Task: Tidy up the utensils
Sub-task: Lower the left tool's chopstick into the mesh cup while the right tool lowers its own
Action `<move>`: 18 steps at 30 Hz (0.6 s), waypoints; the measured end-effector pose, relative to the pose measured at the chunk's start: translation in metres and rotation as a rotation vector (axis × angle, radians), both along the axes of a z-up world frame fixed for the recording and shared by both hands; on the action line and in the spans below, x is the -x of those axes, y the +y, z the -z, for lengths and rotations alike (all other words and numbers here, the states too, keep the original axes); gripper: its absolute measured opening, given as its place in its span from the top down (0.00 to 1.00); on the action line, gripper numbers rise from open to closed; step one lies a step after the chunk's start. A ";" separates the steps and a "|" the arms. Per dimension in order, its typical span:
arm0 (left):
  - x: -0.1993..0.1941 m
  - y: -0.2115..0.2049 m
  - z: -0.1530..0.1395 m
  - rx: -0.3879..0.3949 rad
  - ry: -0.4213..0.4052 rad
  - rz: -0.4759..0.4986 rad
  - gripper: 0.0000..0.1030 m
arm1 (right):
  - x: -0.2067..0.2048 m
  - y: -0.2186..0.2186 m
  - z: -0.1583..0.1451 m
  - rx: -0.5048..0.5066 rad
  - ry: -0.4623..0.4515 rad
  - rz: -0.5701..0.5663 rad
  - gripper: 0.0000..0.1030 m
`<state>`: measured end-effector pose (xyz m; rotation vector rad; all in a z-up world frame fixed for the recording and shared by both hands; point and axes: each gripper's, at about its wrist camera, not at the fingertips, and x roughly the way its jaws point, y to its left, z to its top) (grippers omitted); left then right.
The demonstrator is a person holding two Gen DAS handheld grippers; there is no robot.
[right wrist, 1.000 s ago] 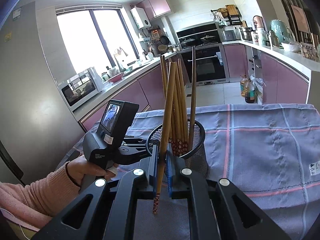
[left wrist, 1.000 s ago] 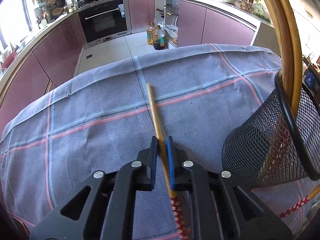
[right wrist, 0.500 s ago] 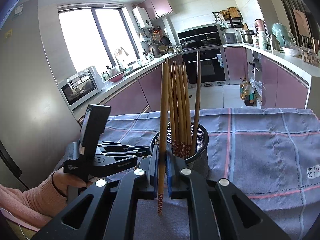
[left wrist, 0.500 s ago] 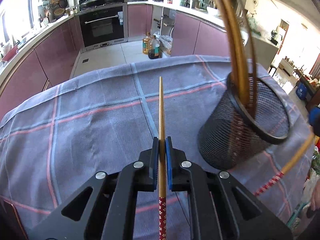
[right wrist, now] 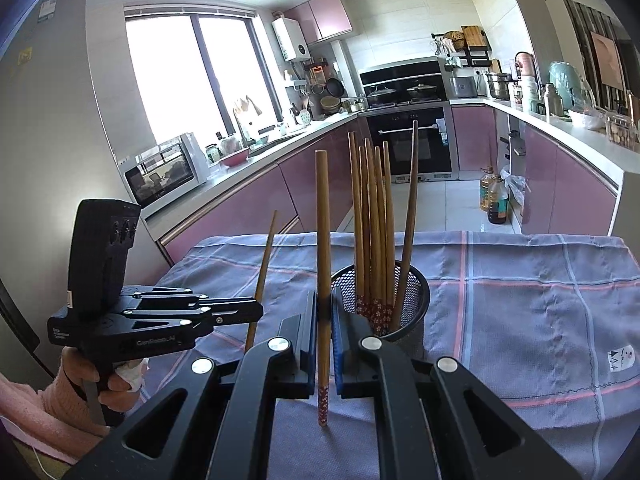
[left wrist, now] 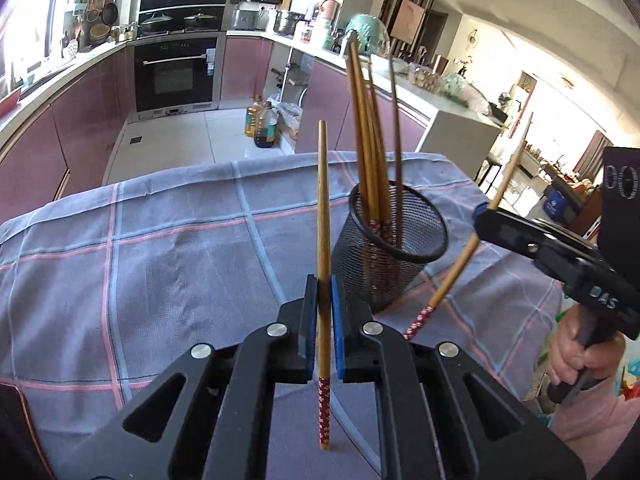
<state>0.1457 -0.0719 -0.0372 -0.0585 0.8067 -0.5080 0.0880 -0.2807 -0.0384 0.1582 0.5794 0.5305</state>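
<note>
A black mesh holder (left wrist: 384, 264) stands on the checked tablecloth (left wrist: 160, 264) with several wooden chopsticks upright in it. My left gripper (left wrist: 324, 284) is shut on one chopstick (left wrist: 322, 200), held nearly upright just left of the holder with its red patterned end down. In the right wrist view, my right gripper (right wrist: 326, 296) is shut on another chopstick (right wrist: 322, 220), upright and close in front of the holder (right wrist: 412, 300). Each gripper shows in the other's view: the right gripper (left wrist: 480, 216) at the right, the left gripper (right wrist: 258, 312) at the left, each held in a hand.
The tablecloth (right wrist: 520, 288) covers the whole table and hangs over its far edge. Beyond it lie a tiled floor with oil bottles (left wrist: 262, 128), pink kitchen cabinets and an oven (left wrist: 176, 72). A small white tag (right wrist: 620, 358) is on the cloth at the right.
My left gripper has lifted its chopstick off the cloth and tipped it upright, and the holder has shifted from the right edge toward the middle of its view. The right gripper has barely moved.
</note>
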 end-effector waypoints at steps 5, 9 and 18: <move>0.016 -0.001 -0.016 0.034 -0.030 0.033 0.93 | 0.002 -0.002 -0.006 0.000 -0.010 0.011 0.95; 0.025 -0.001 -0.028 0.063 -0.052 0.053 0.93 | 0.005 -0.004 -0.012 -0.005 -0.019 0.019 0.95; 0.034 -0.004 -0.050 0.086 -0.103 0.078 0.93 | 0.010 -0.005 -0.024 -0.005 -0.042 0.025 0.95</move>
